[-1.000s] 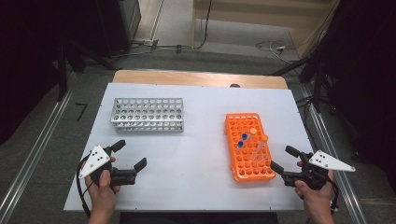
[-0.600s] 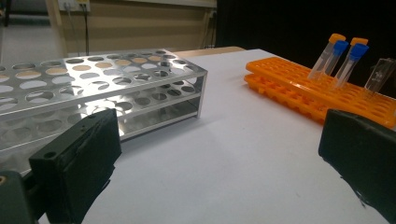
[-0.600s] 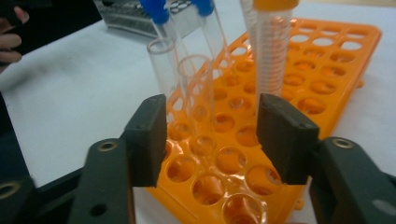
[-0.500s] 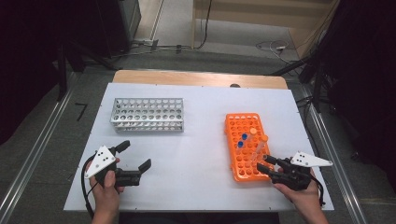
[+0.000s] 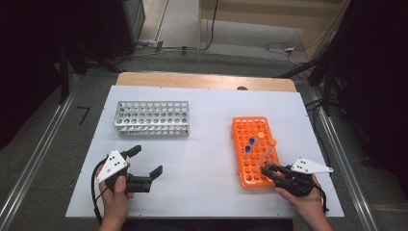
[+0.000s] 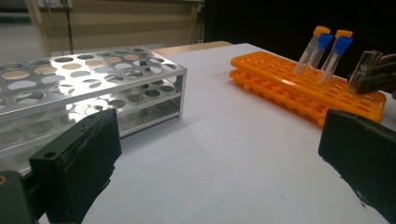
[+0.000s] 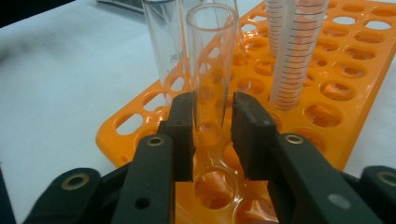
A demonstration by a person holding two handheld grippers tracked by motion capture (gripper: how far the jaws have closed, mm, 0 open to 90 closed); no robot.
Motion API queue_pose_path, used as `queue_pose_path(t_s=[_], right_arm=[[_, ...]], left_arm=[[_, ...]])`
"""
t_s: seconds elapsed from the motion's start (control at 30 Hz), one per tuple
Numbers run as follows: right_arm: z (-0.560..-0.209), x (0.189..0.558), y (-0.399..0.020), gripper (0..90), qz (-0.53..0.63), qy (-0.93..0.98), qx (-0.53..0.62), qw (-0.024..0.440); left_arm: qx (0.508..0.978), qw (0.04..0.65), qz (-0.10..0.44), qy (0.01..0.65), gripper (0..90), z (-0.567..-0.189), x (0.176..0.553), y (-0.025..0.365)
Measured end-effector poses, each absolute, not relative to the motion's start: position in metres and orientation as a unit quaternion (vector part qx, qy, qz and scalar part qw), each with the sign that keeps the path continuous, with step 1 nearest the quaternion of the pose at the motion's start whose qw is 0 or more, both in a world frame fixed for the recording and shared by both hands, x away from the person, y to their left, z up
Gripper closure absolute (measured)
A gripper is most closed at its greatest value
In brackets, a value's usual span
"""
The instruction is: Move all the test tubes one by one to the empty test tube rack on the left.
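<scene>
An orange tube rack (image 5: 248,130) lies right of centre on the white table, with a few blue-capped tubes (image 5: 251,142) and orange-capped tubes (image 5: 272,143) standing in it. My right gripper (image 5: 267,171) is at the rack's near right corner. Its jaws have just been closing and now press on an uncapped clear tube (image 7: 212,70) that stands upright in a hole of the rack (image 7: 355,84). My left gripper (image 5: 147,160) rests open near the table's front left, nothing between its fingers (image 6: 74,172). A metal rack (image 5: 151,118) with no tubes in it stands beyond it.
A second clear tube (image 7: 163,46) and a graduated tube (image 7: 294,56) stand just behind the gripped one. The white table (image 5: 207,159) has bare room between the two racks. Metal rails run along both sides of the table.
My right gripper slid left and down to the orange rack's near corner, and its jaws went from wide open to closed on the clear tube. The left gripper stayed put.
</scene>
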State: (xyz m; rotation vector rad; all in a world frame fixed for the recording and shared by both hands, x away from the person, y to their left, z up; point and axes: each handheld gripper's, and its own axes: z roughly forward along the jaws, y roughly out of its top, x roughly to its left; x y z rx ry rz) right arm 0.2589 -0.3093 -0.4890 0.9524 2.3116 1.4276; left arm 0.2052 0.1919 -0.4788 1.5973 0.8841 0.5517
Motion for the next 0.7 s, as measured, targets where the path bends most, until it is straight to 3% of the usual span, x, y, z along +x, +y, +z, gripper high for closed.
queue_pose_path(t_s=[0.7], right_arm=[[-0.479,0.255,-0.303,73.6,0.492,0.791,0.326,0.159]], left_arm=[[0.692,0.58,0.225,0.367,0.0,-0.476,0.202,0.179]])
